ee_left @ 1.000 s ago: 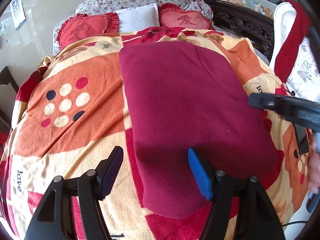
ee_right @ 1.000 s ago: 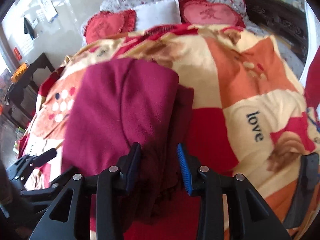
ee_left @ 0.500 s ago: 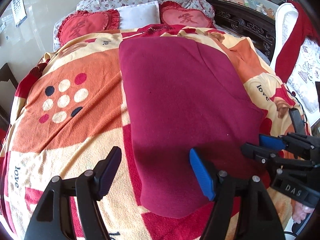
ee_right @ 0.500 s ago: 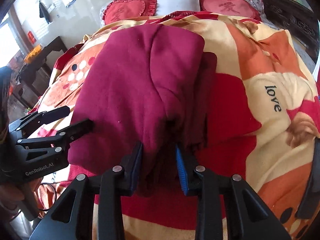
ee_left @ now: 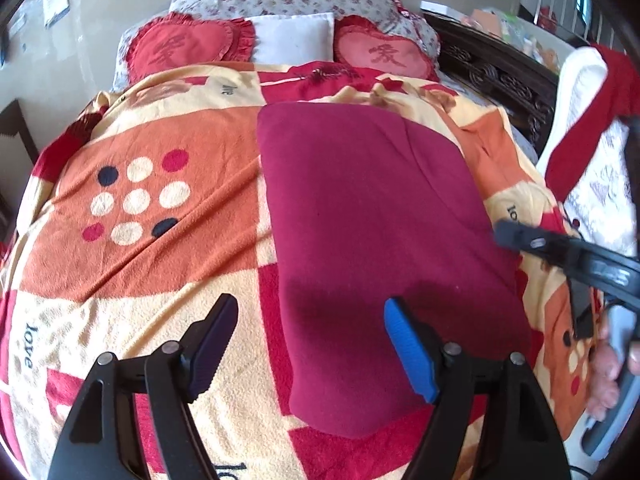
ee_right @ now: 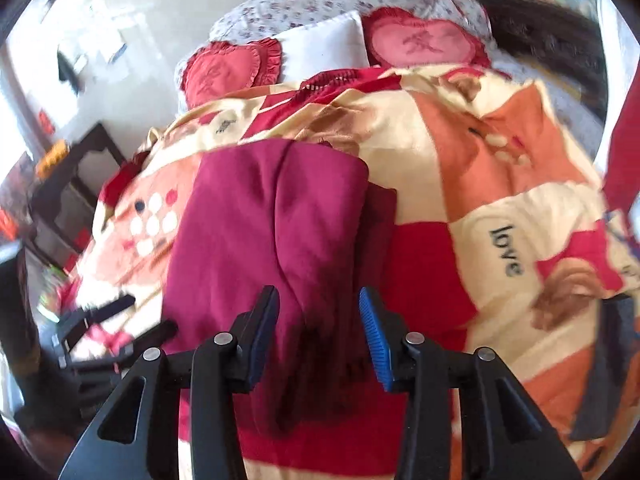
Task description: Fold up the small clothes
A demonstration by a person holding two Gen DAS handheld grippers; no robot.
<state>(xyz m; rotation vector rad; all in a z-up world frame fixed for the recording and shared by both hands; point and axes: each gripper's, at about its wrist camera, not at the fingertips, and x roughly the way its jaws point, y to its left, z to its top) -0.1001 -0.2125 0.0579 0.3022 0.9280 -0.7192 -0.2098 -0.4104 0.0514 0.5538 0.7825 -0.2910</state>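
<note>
A dark red garment lies folded in a long rectangle on the patterned blanket. It also shows in the right wrist view, with a darker layer along its right side. My left gripper is open above the garment's near left edge, holding nothing. My right gripper is open over the garment's near right edge, with cloth between the fingers but not pinched. The right gripper also shows at the right of the left wrist view.
Two red heart cushions and a white pillow lie at the head of the bed. A dark carved bed frame runs along the right. A dark wooden stand is left of the bed.
My right gripper has let go of the garment's edge, opened wider and lifted back. The garment has stayed flat. My left gripper has stayed open, nearly in place.
</note>
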